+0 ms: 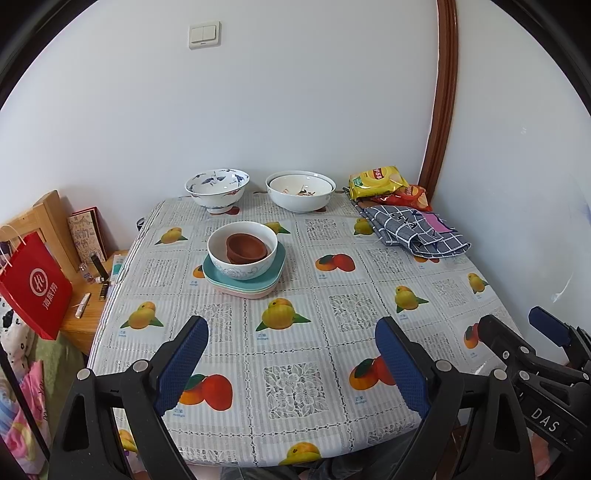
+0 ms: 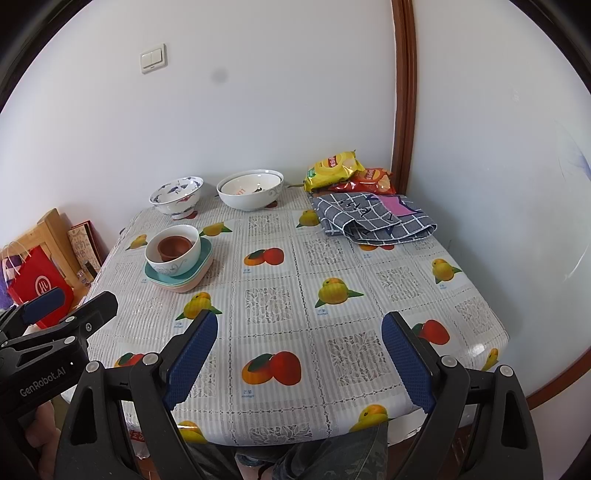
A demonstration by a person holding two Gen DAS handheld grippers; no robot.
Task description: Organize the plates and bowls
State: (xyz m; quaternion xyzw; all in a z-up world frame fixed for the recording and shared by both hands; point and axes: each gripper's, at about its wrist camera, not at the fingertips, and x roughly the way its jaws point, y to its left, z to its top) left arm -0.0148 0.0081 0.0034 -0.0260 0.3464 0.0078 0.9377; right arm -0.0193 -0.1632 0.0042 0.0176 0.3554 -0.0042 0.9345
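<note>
Both the left claw and right claw hover released and empty over the surface, with the brown cups nested in a white bowl on stacked plates well ahead and left; a one-sided lift would likely tip the stack.

White walls, light switch far left; brown door frame right; fruit-print table; wooden side cabinet left.

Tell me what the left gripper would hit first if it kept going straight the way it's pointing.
Probably the bare fruit-print tablecloth, short of the stacked plates; the open left gripper angles down at it. Depth is uncertain.
</note>
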